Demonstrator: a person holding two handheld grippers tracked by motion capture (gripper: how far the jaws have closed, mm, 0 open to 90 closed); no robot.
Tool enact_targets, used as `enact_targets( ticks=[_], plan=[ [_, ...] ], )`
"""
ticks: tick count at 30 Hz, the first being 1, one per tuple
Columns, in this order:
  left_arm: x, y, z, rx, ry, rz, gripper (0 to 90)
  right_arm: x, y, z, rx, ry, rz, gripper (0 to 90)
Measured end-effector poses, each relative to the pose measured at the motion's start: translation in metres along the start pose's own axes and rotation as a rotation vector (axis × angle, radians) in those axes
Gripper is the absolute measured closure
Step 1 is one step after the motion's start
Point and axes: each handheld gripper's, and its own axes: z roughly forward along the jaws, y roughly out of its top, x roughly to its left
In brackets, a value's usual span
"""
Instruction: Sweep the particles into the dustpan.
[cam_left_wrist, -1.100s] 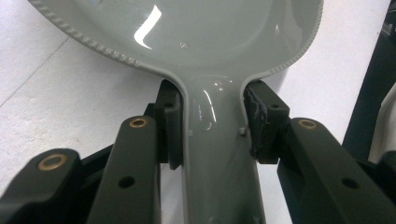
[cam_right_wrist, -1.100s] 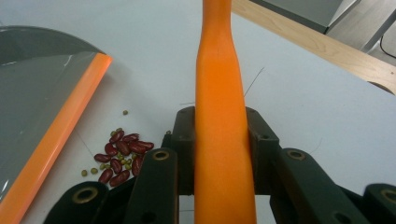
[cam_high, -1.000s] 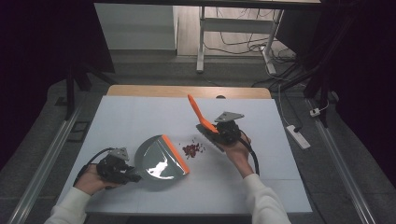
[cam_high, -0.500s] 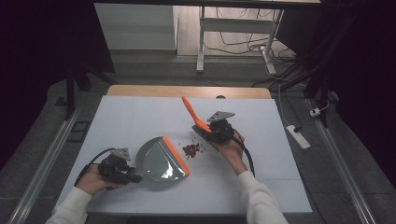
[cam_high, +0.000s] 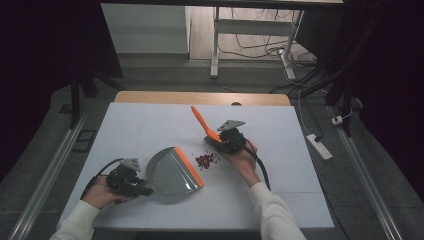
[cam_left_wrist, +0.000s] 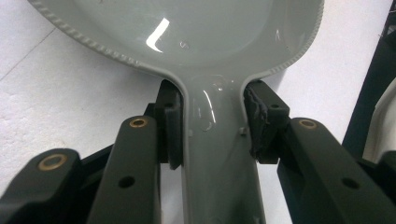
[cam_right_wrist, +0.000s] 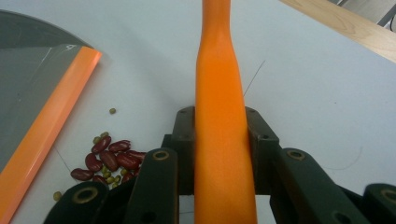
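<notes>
Fingers: left gripper pinching grey dustpan handle | right gripper clamped on orange brush handle | beans between dustpan lip and brush, on table

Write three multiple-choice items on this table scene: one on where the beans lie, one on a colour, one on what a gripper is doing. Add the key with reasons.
1. Where does the pile of beans lie?
A. inside the dustpan
B. on the table between the dustpan's edge and the right gripper
C. on the floor

2. What colour is the strip along the front edge of the dustpan?
A. orange
B. blue
C. white

3. What is the left gripper doing?
A. hanging open above the table
B. lying loose beside the dustpan
C. clamping the dustpan's handle

Key: 1 B, the beans sit on the white table just off the orange edge, near the right gripper. 2 A, the strip shows orange in the high view and the right gripper view. 3 C, the left gripper view shows both jaws pressed against the grey handle.
</notes>
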Motion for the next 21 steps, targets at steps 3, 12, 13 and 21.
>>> enact_targets(
  ticks=[3,12,13,21],
  plan=[
    [0.0,0.0,0.0,0.002,-0.003,-0.001,61.5,0.004,0.002,0.003,0.004,0.007,-0.011,70.0],
    [0.0,0.0,0.002,0.002,-0.005,-0.004,61.4,0.013,0.005,0.006,0.012,0.013,-0.029,70.0],
    [0.0,0.001,0.002,0.002,-0.006,-0.004,61.5,0.015,0.005,0.006,0.016,0.014,-0.035,70.0],
    [0.0,0.001,0.002,0.008,-0.009,-0.005,61.5,0.021,0.005,0.006,0.009,0.044,-0.036,70.0]
  ],
)
